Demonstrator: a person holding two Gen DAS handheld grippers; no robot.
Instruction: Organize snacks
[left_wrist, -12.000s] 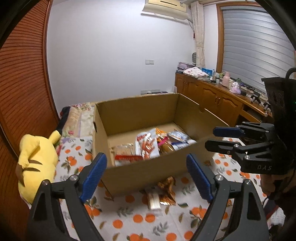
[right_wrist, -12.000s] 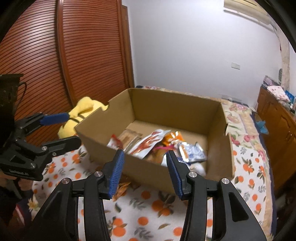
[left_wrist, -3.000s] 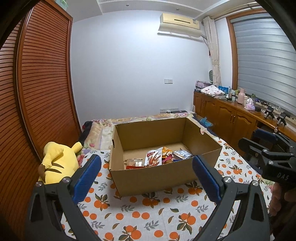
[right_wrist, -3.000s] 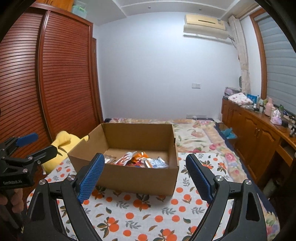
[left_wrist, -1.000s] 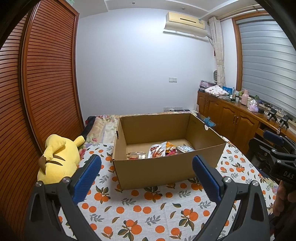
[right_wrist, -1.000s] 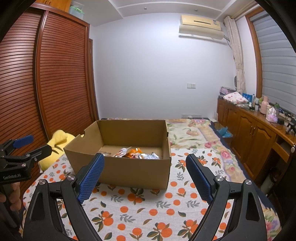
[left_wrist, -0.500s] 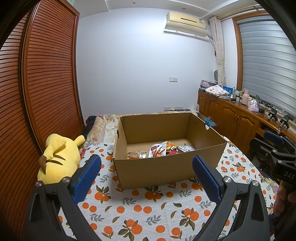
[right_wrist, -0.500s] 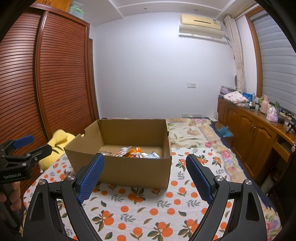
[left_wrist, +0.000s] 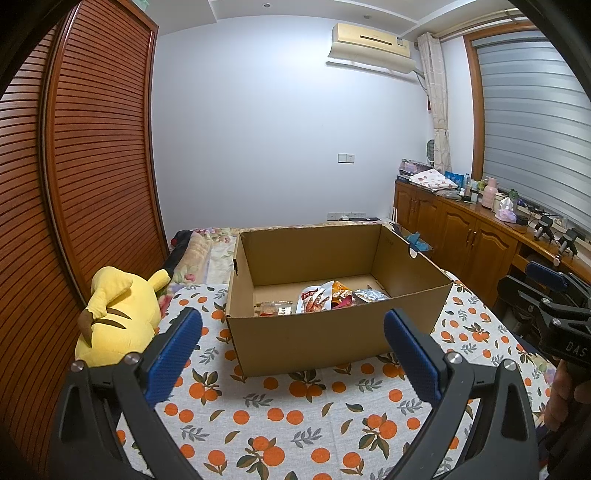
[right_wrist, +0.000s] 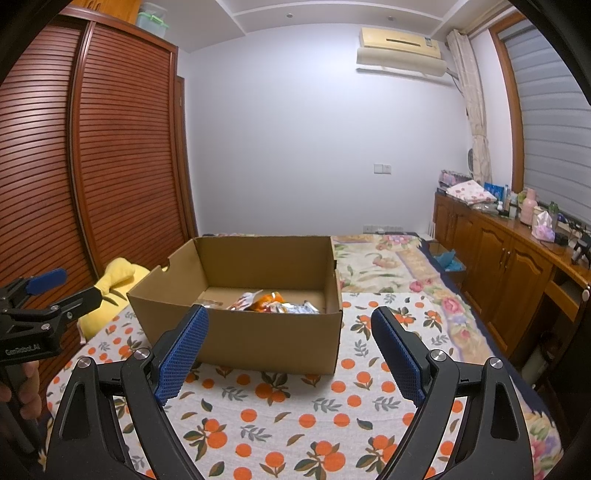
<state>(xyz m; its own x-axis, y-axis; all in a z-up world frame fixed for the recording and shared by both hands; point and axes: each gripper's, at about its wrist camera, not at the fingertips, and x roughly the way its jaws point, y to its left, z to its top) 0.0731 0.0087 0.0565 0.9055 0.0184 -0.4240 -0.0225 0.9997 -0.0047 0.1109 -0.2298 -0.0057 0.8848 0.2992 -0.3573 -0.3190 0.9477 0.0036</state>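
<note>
Now the orange-print bed cover before me looks bare of packets, and the cardboard box stands on it with the snacks lying on its floor. My left gripper and right gripper both gape wide, empty, well short of the box. Sorting seems finished; next I'd only check for strays.

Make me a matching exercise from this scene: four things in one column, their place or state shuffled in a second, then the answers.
Things:
1. snack packets
2. yellow plush toy
3. air conditioner
4. left gripper

Place or state:
A. high on the white wall
B. jaws wide apart, nothing between them
C. inside the cardboard box
D. lying beside the box, by the slatted wooden doors

Pairs: 1-C, 2-D, 3-A, 4-B
</note>
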